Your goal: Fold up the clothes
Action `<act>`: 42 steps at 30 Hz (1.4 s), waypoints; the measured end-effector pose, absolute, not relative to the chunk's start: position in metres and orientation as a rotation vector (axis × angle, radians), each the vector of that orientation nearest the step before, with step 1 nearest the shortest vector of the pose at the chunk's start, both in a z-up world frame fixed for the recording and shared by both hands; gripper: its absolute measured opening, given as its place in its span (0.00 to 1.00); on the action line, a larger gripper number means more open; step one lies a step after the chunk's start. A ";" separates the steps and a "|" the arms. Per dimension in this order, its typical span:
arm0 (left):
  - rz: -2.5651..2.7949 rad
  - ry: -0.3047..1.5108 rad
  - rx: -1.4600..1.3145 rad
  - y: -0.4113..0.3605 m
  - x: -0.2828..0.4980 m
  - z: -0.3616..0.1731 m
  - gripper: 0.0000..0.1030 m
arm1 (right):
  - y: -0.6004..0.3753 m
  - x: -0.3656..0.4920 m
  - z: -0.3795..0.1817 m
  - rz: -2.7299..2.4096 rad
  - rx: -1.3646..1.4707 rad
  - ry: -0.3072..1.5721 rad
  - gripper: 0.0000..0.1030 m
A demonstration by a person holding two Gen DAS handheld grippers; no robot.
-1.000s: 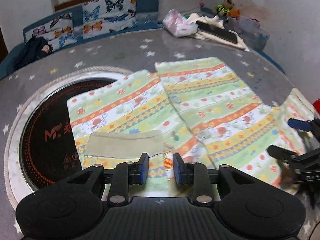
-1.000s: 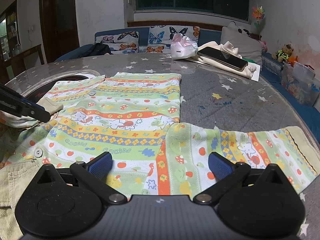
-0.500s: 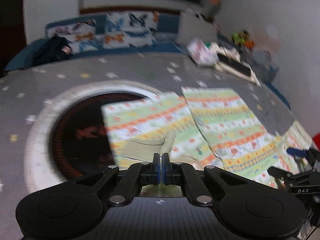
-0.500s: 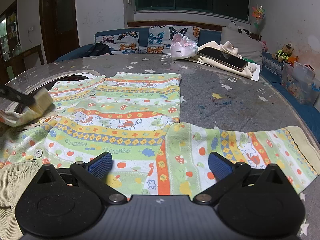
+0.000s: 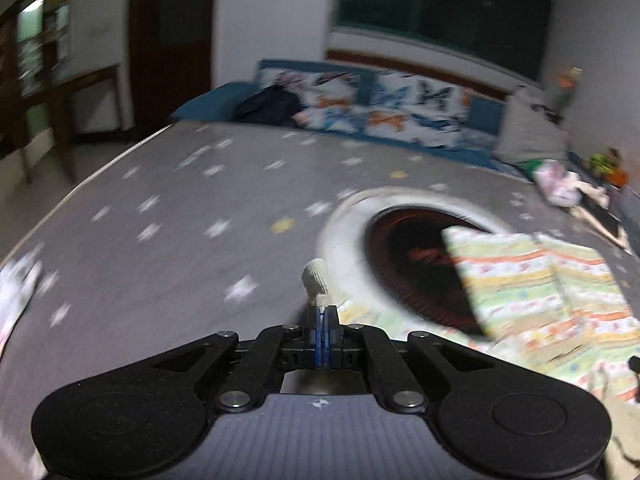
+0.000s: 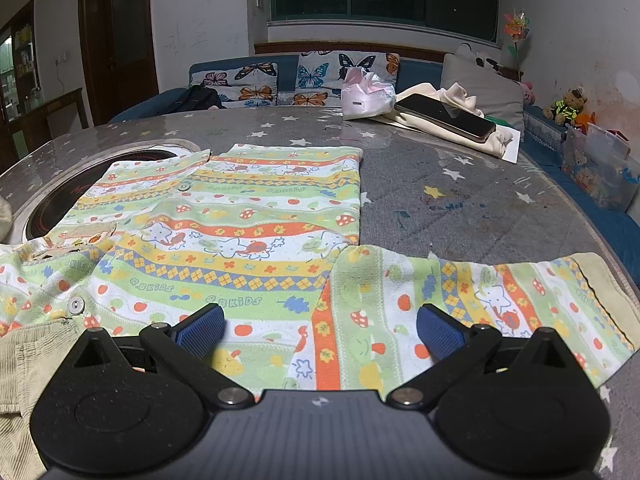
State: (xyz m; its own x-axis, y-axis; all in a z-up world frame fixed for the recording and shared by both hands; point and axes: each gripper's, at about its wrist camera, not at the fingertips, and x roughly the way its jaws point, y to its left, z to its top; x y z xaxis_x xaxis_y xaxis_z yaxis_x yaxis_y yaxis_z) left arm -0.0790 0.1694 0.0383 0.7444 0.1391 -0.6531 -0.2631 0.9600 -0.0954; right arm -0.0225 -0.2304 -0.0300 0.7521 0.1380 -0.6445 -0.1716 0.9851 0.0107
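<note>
A patterned child's shirt (image 6: 248, 236) is spread flat on the star-printed counter (image 6: 480, 200), its far left part lying over a round dark hob (image 5: 404, 256) set into the top. The body is still laid open, with no fold seen across it, so the task is judged to be at an early stage. The left gripper (image 5: 321, 322) is seen with its fingers pressed together on a beige cuff (image 5: 316, 280), which sticks up beyond the tips; the left sleeve trails from it toward the shirt, though blur hides the detail. This is read as the first fold in hand, the sleeve being lifted for laying across the body. The right gripper (image 6: 320, 326) is held low over the near hem with its fingers spread wide and nothing between them. The right sleeve (image 6: 480, 300) lies stretched out flat to the right, unfolded. Both sleeves and the body folds are judged still to be done.
</note>
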 end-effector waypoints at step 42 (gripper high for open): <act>0.231 0.747 0.044 0.153 -0.032 -0.018 0.06 | -0.230 -0.022 -0.030 0.169 -0.050 0.700 1.00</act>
State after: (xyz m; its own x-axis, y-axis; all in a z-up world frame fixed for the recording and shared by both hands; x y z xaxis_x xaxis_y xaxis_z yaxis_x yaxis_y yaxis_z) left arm -0.0324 0.1525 -0.0179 0.7097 0.2240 -0.6680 -0.1928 0.9737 0.1216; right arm -0.0218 -0.2303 -0.0303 0.7516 0.1384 -0.6450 -0.1718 0.9851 0.0112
